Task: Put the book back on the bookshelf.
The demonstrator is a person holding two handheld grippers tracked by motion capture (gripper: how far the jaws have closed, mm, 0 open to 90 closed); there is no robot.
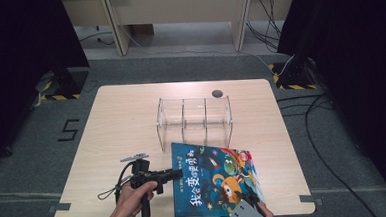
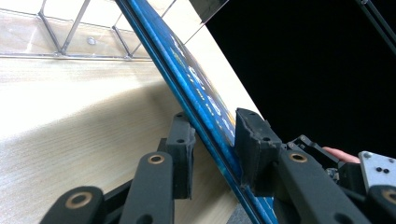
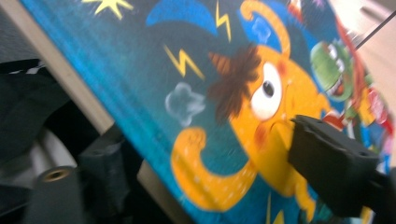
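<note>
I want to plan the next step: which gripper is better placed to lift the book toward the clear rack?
Probably the left gripper: it clamps the book at its left edge. The right gripper holds the near corner, farther from the clear rack.

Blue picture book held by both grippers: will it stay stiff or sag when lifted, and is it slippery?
The blue picture book likely stays stiff: its edge runs straight from the left gripper in the left gripper view. The printed cover may be slick. The right gripper takes only its near edge, so it could pivot.
</note>
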